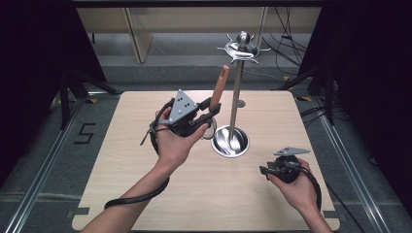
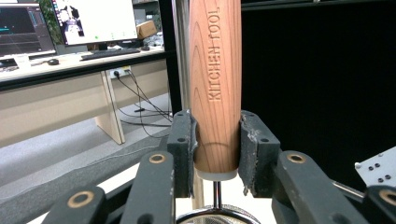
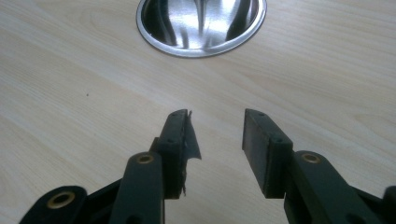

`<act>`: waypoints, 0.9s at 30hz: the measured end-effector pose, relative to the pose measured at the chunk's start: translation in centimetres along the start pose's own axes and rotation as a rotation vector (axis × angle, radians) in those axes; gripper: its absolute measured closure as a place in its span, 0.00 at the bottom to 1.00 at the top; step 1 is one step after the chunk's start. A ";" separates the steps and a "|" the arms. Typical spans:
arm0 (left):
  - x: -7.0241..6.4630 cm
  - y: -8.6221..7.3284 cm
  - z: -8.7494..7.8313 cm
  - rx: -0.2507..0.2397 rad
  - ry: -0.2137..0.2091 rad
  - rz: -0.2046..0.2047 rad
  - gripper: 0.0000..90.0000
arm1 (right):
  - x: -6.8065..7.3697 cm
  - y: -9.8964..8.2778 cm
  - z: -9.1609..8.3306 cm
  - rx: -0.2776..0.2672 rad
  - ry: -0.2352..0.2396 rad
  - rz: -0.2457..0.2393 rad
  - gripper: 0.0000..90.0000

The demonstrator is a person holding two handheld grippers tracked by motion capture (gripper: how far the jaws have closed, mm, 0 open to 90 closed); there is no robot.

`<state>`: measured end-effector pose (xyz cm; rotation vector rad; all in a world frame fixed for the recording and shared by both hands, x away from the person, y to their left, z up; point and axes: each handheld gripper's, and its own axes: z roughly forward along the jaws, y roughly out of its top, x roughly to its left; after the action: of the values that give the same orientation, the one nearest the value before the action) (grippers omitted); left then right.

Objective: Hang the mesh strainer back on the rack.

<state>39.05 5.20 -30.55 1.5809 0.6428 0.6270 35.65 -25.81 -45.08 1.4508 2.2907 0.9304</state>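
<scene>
Left gripper is clamped on a wooden handle of a kitchen utensil, I see it raised above the table, left of centre. In the left gripper view both pads press the sides of the handle near its lower end, and the engraved words KITCHEN TOOL run up the wood. Handle stands close to upright, tilted a bit to the right in the high view, top end pointing up and away from me. Below the wood there is a pale collar, then a thin metal stem going down to a rounded metal rim at the bottom edge; can't tell what kind of head it is. Just right of the handle is the steel stand, a vertical pole with a round dish base on the table and a hook crown on top. Handle is near the pole, I can't tell if they touch. Right gripper sits low over the table at the right front, held in the right hand, well apart from the utensil. In the right gripper view its jaws stand parted with bare tabletop between them, nothing held, and they point toward the dish base. One right pad has a torn, peeling edge.
</scene>
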 end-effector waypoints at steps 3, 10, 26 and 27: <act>-0.2 0.2 0.1 -0.011 0.010 0.004 0.75 | 0.0 0.0 0.0 0.001 -0.001 0.000 0.68; -0.3 0.4 0.5 -0.024 0.031 0.012 0.75 | 0.0 0.0 0.0 0.001 0.000 -0.001 0.68; -0.4 0.8 1.4 -0.031 0.065 0.019 0.75 | 0.0 0.0 0.1 0.000 0.005 -0.005 0.68; -0.4 0.8 1.4 -0.030 0.068 0.019 0.75 | 0.0 0.0 0.1 0.008 0.009 0.003 0.68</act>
<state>39.85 3.86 -29.93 1.5444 0.6664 0.7038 35.70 -25.77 -45.14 1.4559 2.3019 0.9313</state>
